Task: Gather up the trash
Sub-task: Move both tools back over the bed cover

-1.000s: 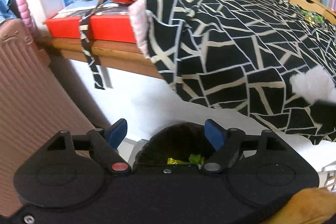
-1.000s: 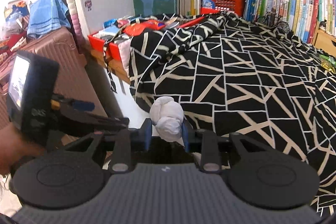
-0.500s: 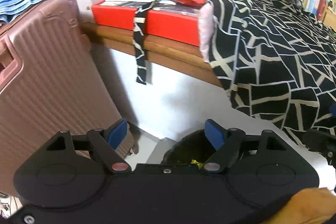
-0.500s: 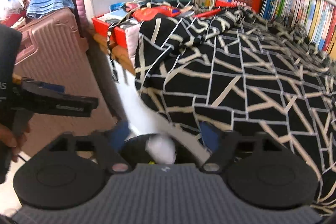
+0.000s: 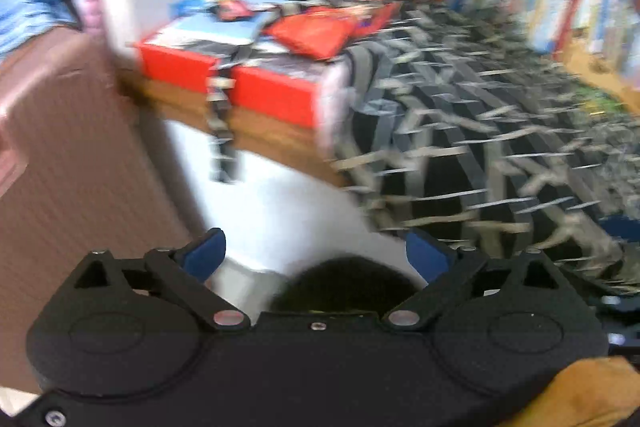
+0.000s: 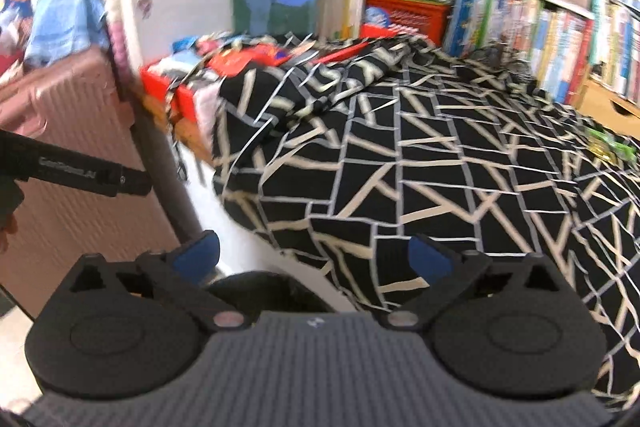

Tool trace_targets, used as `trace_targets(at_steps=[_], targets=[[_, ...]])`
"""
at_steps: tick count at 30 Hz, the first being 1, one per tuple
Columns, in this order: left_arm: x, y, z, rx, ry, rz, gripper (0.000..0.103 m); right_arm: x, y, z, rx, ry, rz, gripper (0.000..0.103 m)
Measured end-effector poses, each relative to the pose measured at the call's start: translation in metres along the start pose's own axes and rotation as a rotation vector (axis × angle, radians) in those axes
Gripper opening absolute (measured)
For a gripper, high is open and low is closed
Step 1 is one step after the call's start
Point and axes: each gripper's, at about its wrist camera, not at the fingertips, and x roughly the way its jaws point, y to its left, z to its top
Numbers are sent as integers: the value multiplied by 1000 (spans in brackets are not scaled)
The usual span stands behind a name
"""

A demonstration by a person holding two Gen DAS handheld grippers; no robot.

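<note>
A dark trash bin (image 5: 344,283) sits low between the fingers of my left gripper (image 5: 316,253), which is open and holds nothing. The left wrist view is blurred by motion. My right gripper (image 6: 314,257) is also open and empty, with the bin's rim (image 6: 260,287) just below its left finger. No white tissue wad shows in either view. A green and yellow wrapper (image 6: 608,147) lies on the black patterned bedspread (image 6: 420,155) at the far right. The left gripper's black body (image 6: 80,171) reaches in from the left edge.
A pink suitcase (image 6: 60,155) stands left of the bin. A red box (image 5: 272,87) with papers rests on the wooden bed edge (image 5: 256,131). Bookshelves (image 6: 540,23) line the far side of the bed. A white bed panel (image 5: 280,211) rises behind the bin.
My right gripper opened and let go of the white tissue wad, which dropped toward the bin and is now out of sight. Both views have shifted and turned blurry.
</note>
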Motion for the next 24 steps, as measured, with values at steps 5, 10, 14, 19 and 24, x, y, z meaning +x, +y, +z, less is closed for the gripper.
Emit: trace_targets(at_steps=[5,10,14,19,24], targets=[[-34,-26,32,56,-35,-168,101,-30,-21,20,114,-6,2,103],[-79,-62,87,94,-97,-347,102,-89,-60,66,248,-105,75,103],[-114,-106,141,216,-186,-414,102,-142,-110,111,350,-271,175,103],[-136,-176,214,314,-293,-498,102,-183,-172,174,371,-401,97,103],[-130,-255,279,377,-414,-553,102,-200,-228,216,278,-505,-63,103]])
